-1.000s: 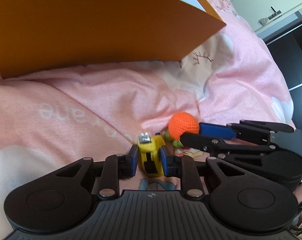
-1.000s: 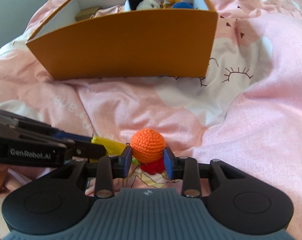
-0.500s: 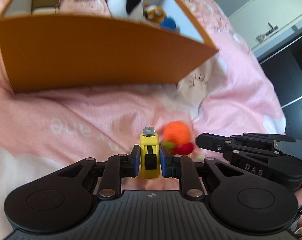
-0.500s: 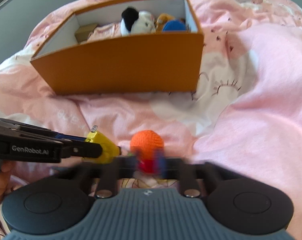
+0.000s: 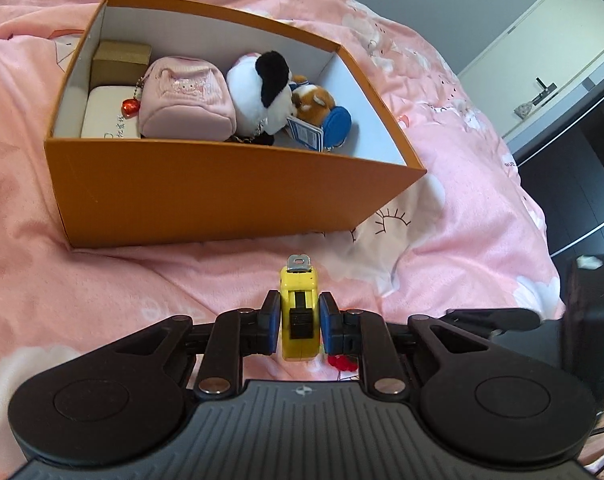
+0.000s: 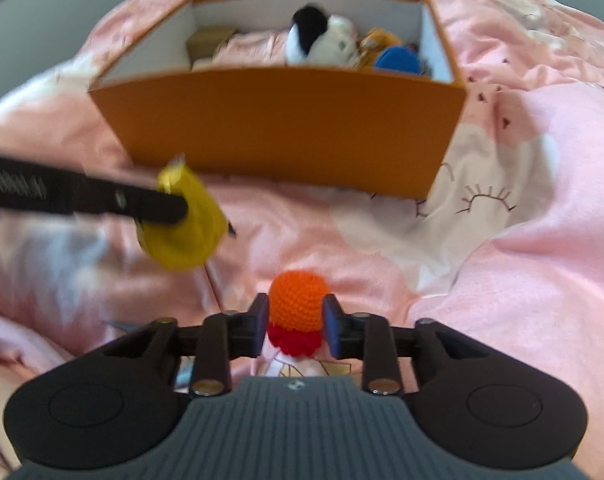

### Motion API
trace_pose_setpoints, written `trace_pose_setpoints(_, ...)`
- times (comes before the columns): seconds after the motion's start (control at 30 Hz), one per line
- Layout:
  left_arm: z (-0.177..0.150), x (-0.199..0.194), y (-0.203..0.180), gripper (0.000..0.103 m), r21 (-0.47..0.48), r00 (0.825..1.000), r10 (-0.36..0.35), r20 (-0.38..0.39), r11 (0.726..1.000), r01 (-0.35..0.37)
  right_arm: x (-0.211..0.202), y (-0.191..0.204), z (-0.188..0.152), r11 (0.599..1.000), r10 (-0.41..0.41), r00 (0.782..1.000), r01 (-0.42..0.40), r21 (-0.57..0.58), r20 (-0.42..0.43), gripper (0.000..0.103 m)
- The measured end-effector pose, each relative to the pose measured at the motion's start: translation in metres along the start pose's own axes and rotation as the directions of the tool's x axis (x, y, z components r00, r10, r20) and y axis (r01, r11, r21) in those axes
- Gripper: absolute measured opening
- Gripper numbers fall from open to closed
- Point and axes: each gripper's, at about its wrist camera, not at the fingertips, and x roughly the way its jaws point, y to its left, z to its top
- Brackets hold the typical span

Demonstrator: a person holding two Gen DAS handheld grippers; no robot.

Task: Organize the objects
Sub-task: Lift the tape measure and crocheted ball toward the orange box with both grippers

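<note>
You are clamping the yellow tape measure (image 5: 299,312) upright between the pads of your left hand-held gripper (image 5: 299,322), gripping its flat sides so it is not twisting as it hangs above the pink bedspread (image 5: 149,280), in front of the orange box (image 5: 205,196). Your right hand-held gripper (image 6: 295,326) is straddling the orange crocheted toy (image 6: 297,306); its jaws are opening, and the pads are sitting right beside the yarn, the toy lying between them. The box is already holding a pink pouch (image 5: 187,100) and a panda plush (image 5: 261,92), so both things probably belong there.
</note>
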Motion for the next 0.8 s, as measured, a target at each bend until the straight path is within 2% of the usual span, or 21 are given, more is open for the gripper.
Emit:
trace_pose_setpoints(0.13, 0.001, -0.002, -0.002, 0.022, 0.004, 1.0, 0.001, 0.006, 1.0, -0.001, 0.018, 0.001, -0.003, 0.999, -0.022, 0.998, 0.02, -0.035, -0.056, 0.033)
trace_pose_setpoints(0.3, 0.005, -0.009, -0.007, 0.022, 0.016, 1.0, -0.016, 0.023, 1.0, 0.016, 0.019, -0.002, -0.003, 1.0, -0.015, 0.998, 0.013, -0.028, -0.065, 0.03)
trace_pose_setpoints(0.37, 0.008, -0.013, -0.011, 0.022, 0.025, 0.999, -0.027, 0.033, 0.999, 0.026, 0.013, -0.004, -0.002, 1.0, -0.003, 0.999, 0.002, -0.019, -0.051, 0.0)
trace_pose_setpoints(0.47, 0.014, -0.019, -0.017, 0.022, 0.036, 0.997, -0.048, 0.057, 0.998, 0.046, -0.007, -0.012, 0.005, 0.999, 0.034, 0.999, -0.034, 0.024, 0.005, 0.0)
trace_pose_setpoints(0.63, 0.025, -0.028, -0.025, 0.022, 0.057, 0.993, -0.063, 0.096, 0.997, 0.058, -0.029, -0.011, 0.02, 1.0, 0.025, 0.998, -0.024, -0.018, 0.055, 0.001)
trace_pose_setpoints(0.77, 0.033, -0.033, -0.026, 0.022, 0.071, 0.992, -0.06, 0.108, 0.996, 0.052, -0.021, -0.004, 0.022, 0.998, 0.042, 0.999, -0.042, -0.051, 0.009, 0.011)
trace_pose_setpoints(0.8, 0.034, -0.034, -0.026, 0.022, 0.072, 0.992, -0.058, 0.11, 0.996, 0.05, -0.016, -0.001, 0.02, 0.997, 0.041, 0.999, -0.042, -0.062, -0.008, 0.02)
